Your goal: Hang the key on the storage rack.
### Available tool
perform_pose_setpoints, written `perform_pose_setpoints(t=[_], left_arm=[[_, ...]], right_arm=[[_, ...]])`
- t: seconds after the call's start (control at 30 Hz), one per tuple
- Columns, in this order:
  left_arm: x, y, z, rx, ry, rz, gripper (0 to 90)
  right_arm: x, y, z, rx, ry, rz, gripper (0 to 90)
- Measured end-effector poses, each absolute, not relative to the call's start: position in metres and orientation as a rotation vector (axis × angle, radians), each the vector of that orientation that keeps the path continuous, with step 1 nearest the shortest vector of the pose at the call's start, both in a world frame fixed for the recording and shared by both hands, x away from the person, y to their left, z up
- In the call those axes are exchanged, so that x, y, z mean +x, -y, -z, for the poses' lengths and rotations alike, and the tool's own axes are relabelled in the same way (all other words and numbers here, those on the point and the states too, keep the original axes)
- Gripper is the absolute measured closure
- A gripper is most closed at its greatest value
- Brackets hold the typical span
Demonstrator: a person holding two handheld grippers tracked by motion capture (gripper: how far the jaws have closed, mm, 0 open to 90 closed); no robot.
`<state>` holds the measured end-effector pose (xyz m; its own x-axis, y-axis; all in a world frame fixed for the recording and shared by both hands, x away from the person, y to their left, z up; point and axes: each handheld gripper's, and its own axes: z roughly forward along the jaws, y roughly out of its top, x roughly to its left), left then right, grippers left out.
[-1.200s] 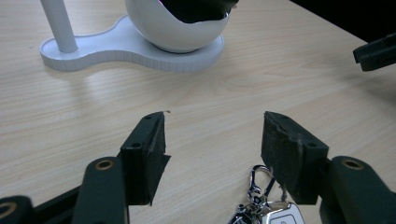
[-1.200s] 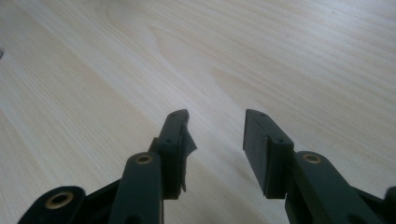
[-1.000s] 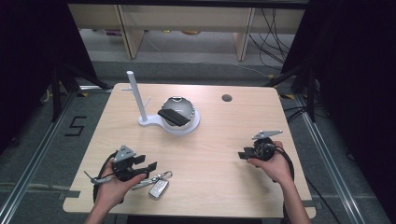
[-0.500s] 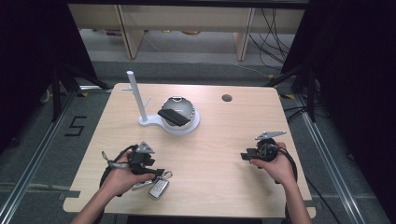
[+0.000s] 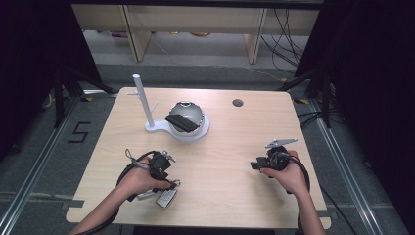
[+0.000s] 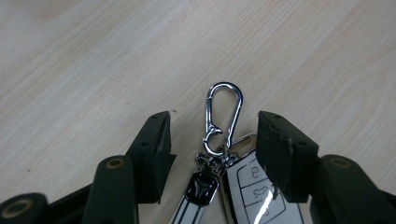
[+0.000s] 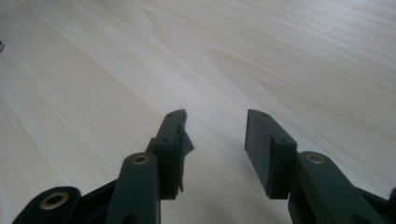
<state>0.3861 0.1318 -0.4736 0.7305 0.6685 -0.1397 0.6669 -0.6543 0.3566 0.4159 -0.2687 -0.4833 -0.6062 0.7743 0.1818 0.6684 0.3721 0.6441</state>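
- While the left gripper (image 6: 212, 140) hangs over the car key bunch (image 6: 224, 186) near the table's (image 5: 230, 147) front left edge, its jaws stand apart and have just been closing in, with the silver carabiner clip (image 6: 223, 116) and the fob's top between them; the pads do not yet press on anything.
- To do this grab well, I judge the jaws should come down square around the clip's lower end, where it joins the small emblem tag (image 6: 201, 189) and the white key fob (image 6: 257, 191), so the whole bunch lifts together and does not swing or slip.
- Closing on the thin wire loop alone could let it twist out.
- Over bare wood at the right, the right gripper (image 7: 215, 135) has its jaws apart, lately widening, with nothing between them.
- Farther back, a white stand (image 5: 147, 105) with an upright peg shares a base with a round dish (image 5: 188, 133); a grey dome-shaped object (image 5: 185, 115) sits in it.
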Motion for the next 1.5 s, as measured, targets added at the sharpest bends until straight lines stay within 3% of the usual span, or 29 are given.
perform_pose_setpoints(t=[0.7,1.5], left_arm=[[0.399,-0.116,0.475,2.599,-1.168,0.112,51.5],[0.401,-0.111,0.481,2.612,-1.194,0.12,53.3]], right_arm=[[0.414,0.263,0.485,1.331,-2.509,-1.015,59.1],[0.415,0.261,0.488,1.307,-2.523,-1.023,59.2]])
